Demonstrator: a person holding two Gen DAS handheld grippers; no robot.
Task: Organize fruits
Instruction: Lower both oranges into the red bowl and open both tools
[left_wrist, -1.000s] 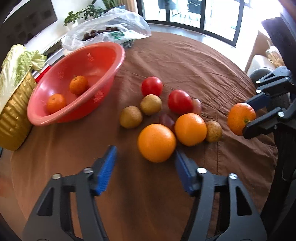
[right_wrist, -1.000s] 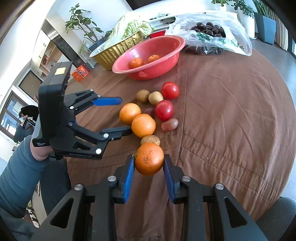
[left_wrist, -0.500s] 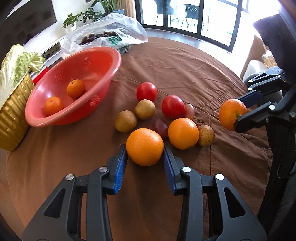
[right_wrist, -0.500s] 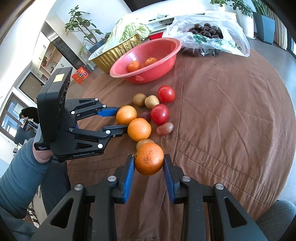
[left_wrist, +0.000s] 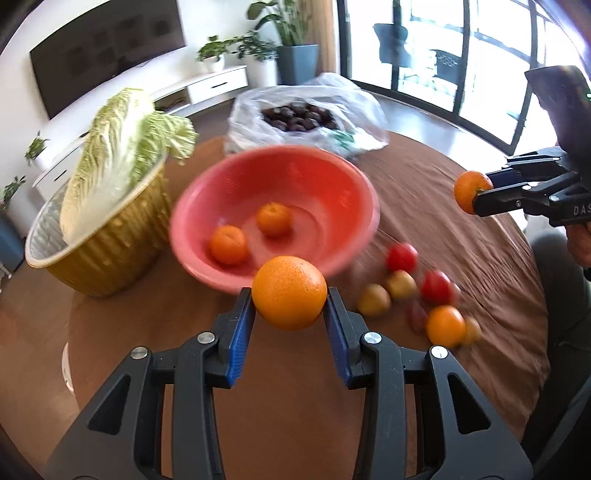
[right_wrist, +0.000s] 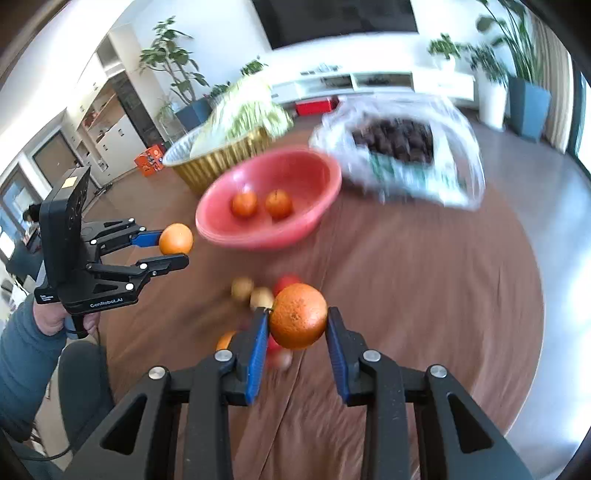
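Observation:
My left gripper (left_wrist: 290, 295) is shut on a large orange (left_wrist: 289, 291), held in the air just in front of the red bowl (left_wrist: 314, 184). Two small oranges (left_wrist: 228, 244) (left_wrist: 273, 219) lie inside that bowl. My right gripper (right_wrist: 295, 317) is shut on a darker orange (right_wrist: 298, 315), also off the table, to the right of the bowl (right_wrist: 295, 166). Each gripper shows in the other's view: the left gripper (right_wrist: 173, 245) at the left, the right gripper (left_wrist: 484, 192) at the far right. Tomatoes (left_wrist: 402, 256), pale round fruits (left_wrist: 373, 300) and one orange (left_wrist: 445, 326) lie loose on the brown cloth.
A gold basin (left_wrist: 107, 251) holding a cabbage (left_wrist: 122, 140) stands left of the bowl. Behind the bowl lies a clear plastic bag of dark nuts (left_wrist: 295, 116). A person's hand and blue sleeve (right_wrist: 22, 362) hold the left gripper at the table's near left edge.
The left gripper shut on the large orange and lifted it off the cloth. Both grippers rose and moved toward the red bowl, each carrying its orange.

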